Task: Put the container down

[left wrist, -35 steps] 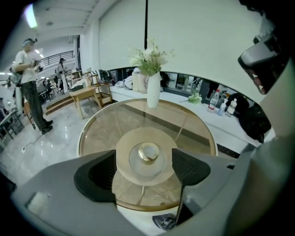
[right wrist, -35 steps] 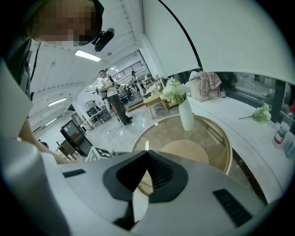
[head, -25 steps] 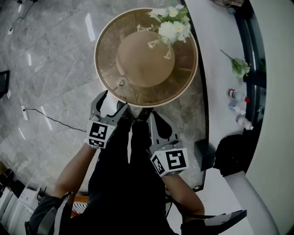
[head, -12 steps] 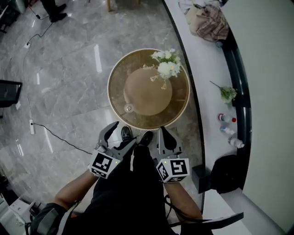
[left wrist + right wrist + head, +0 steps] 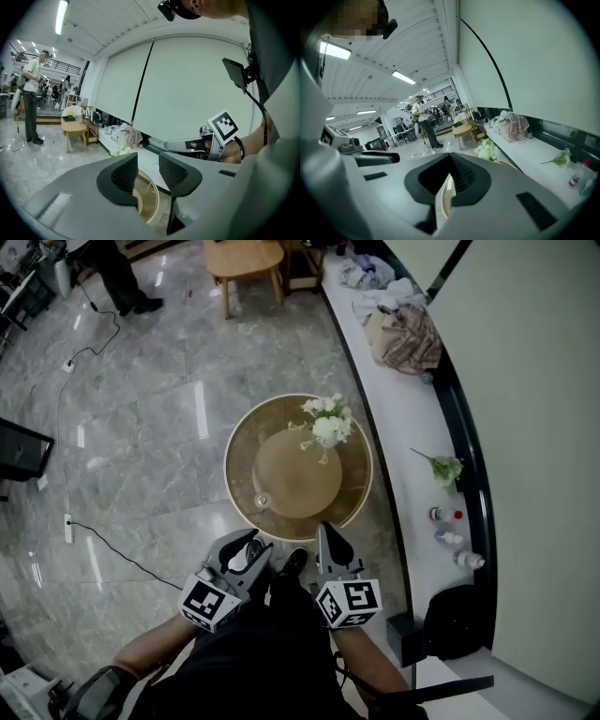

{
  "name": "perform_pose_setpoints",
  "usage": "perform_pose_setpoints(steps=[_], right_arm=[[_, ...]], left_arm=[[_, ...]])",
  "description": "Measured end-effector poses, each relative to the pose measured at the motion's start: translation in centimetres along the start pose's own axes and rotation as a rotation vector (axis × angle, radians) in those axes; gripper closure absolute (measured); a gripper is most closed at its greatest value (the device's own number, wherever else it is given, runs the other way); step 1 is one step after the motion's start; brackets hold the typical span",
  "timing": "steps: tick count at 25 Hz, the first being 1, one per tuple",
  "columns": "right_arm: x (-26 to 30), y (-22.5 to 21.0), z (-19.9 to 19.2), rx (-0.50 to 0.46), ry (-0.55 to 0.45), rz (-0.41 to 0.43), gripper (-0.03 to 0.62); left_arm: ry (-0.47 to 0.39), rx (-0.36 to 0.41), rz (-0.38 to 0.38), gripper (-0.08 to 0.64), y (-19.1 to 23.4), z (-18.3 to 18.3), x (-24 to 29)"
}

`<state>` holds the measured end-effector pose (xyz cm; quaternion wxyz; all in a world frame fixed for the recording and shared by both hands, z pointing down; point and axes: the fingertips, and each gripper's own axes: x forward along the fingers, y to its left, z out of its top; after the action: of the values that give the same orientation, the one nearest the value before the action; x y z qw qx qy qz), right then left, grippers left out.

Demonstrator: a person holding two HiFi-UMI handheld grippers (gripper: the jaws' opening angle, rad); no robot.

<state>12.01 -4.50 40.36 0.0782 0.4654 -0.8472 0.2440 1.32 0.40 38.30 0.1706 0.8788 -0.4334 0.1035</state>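
A small clear glass container stands on the near left part of a round glass table; no gripper touches it. Both grippers hang in front of the person's body, just short of the table's near edge. The left gripper has its jaws closing with a gap still between them and nothing in it; in the left gripper view the table's rim shows through that gap. The right gripper has its jaws together with nothing held. White flowers stand at the table's far right.
A long white ledge curves along the right, carrying small bottles, a green sprig and a heap of cloth. A cable crosses the marble floor. A wooden table and a standing person are far off.
The view has drawn back from the round table, which now looks smaller and farther. Both grippers have come back toward the body. The left jaws stand narrower than before.
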Motion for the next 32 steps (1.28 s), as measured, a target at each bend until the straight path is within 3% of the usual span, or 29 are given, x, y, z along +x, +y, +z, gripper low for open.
perform_pose_setpoints(steps=[8, 19, 24, 32], right_arm=[[-1.7, 3.7, 3.6, 0.015, -0.041, 0.072, 0.586], [-2.3, 6.8, 7.4, -0.041, -0.105, 0.128, 0.586], [-2.3, 8.2, 9.5, -0.091, -0.147, 0.156, 0.586], [-2.8, 9.5, 10.8, -0.134, -0.202, 0.186, 0.586]], left_arm=[[-0.060, -0.056, 0.026, 0.498, 0.3, 3.3, -1.5], [-0.113, -0.064, 0.060, 0.514, 1.3, 6.2, -3.0], [-0.142, -0.029, 0.052, 0.515, 1.2, 8.1, -2.8], [-0.138, -0.024, 0.039, 0.515, 0.9, 8.4, -2.3]])
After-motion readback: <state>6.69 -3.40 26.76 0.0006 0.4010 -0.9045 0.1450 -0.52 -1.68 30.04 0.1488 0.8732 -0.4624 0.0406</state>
